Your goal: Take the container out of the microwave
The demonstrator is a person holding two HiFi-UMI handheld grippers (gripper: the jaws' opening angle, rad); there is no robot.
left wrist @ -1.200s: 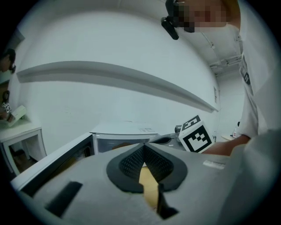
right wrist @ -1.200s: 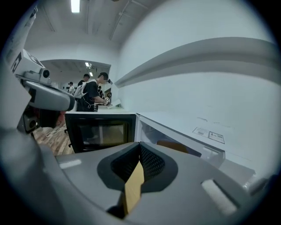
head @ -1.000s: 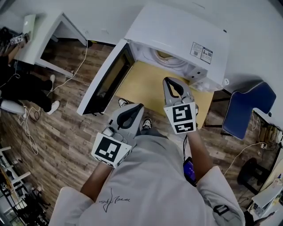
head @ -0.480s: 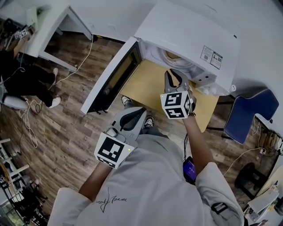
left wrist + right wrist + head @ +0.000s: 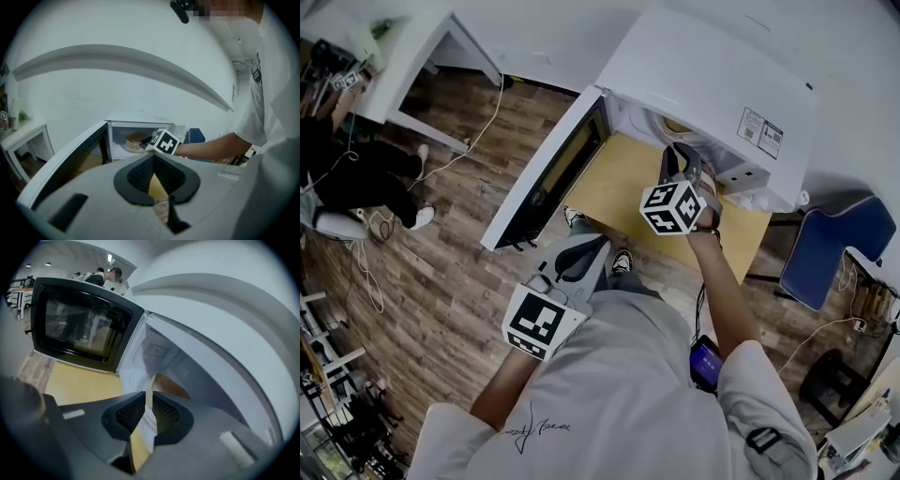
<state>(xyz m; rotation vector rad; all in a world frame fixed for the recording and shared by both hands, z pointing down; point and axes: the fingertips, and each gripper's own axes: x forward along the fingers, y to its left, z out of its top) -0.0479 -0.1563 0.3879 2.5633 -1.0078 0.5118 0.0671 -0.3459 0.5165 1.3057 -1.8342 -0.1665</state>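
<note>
The white microwave (image 5: 712, 75) stands on a wooden table (image 5: 619, 187) with its door (image 5: 548, 173) swung open to the left. A tan container (image 5: 136, 139) sits on the turntable inside and also shows in the right gripper view as a brown shape (image 5: 171, 386). My right gripper (image 5: 682, 152) is at the mouth of the cavity and points at the container. Its jaws are opening, with a narrow gap (image 5: 149, 397) and nothing between them. My left gripper (image 5: 589, 246) hangs back near my body, shut and empty (image 5: 153, 159).
A blue chair (image 5: 834, 248) stands right of the table. A white desk (image 5: 403, 66) and a seated person (image 5: 347, 178) are at the far left, with cables (image 5: 473, 136) across the wood floor. The open door (image 5: 79, 326) juts out left of the cavity.
My right gripper has moved forward from over the table to the microwave's opening, rolling as it went, and its jaws have parted slightly. The left gripper has only drifted a little.
</note>
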